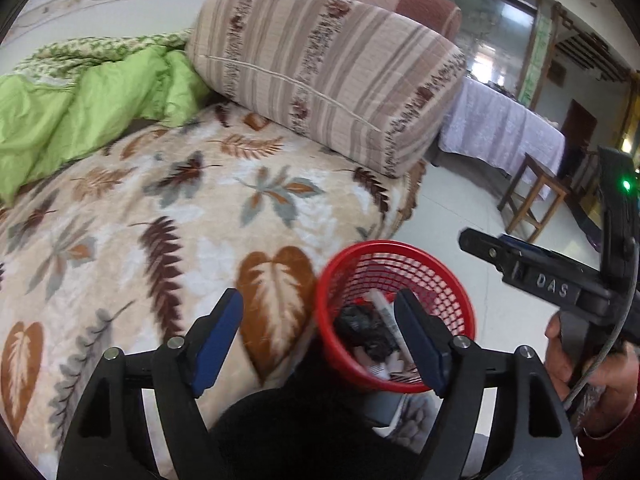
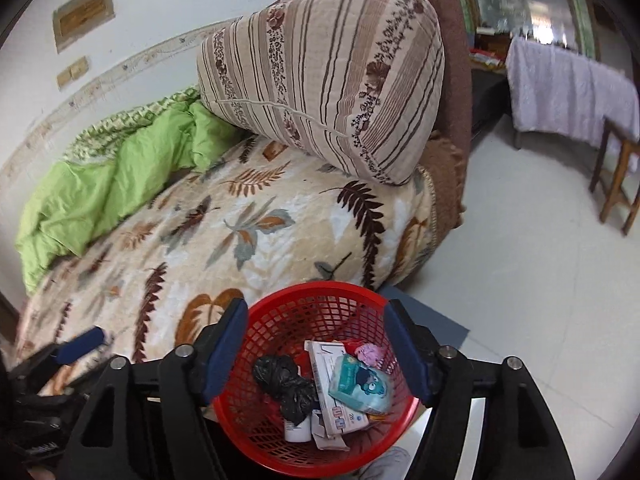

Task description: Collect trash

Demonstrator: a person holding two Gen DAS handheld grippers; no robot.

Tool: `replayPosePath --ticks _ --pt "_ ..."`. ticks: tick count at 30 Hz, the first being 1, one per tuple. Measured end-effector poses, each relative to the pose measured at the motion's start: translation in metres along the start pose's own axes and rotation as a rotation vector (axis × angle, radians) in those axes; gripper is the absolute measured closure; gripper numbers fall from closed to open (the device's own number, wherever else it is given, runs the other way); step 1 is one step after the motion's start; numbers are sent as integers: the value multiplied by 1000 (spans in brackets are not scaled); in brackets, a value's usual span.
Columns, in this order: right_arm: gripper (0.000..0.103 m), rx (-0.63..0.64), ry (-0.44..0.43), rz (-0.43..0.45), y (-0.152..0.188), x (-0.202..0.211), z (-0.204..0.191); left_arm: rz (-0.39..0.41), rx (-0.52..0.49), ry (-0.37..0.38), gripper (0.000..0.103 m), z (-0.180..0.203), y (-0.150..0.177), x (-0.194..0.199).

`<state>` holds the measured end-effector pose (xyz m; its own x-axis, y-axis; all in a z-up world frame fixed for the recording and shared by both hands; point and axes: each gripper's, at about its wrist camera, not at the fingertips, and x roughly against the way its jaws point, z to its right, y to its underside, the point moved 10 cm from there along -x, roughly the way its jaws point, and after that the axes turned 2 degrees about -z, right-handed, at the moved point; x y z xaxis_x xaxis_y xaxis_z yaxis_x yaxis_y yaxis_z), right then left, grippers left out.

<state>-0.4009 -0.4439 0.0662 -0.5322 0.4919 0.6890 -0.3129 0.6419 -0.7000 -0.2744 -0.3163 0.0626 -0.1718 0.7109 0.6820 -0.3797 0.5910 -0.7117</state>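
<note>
Red mesh basket point(image 2: 316, 392) sits below right gripper point(image 2: 316, 356), holding bag, box, wipes; both it and left gripper point(image 1: 320, 340) are spread, empty. Bedspread point(image 1: 160, 208) ahead looks trash-free, likely done.

Your frame's centre holds a bed point(image 2: 280, 216) under a leaf-print blanket point(image 1: 168, 216). A striped cushion point(image 2: 328, 80) sits above it, a wooden stool point(image 2: 620, 176) at right on pale floor tiles point(image 2: 540, 280).

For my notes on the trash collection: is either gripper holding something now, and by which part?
Nothing is held. The left gripper and the right gripper both stand open and empty above the red basket, which already has trash in it.
</note>
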Motion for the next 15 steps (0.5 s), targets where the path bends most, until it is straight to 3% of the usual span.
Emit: replayPosePath --ticks 4,8,15 --pt "20 59 109 -2 17 4 -21 41 35 -102 12 -36 10 25" --pt "7 50 268 40 32 14 -26 78 37 -195 6 -59 22 47" --pt "7 44 304 17 56 22 -43 107 34 -336 2 -88 38 68"
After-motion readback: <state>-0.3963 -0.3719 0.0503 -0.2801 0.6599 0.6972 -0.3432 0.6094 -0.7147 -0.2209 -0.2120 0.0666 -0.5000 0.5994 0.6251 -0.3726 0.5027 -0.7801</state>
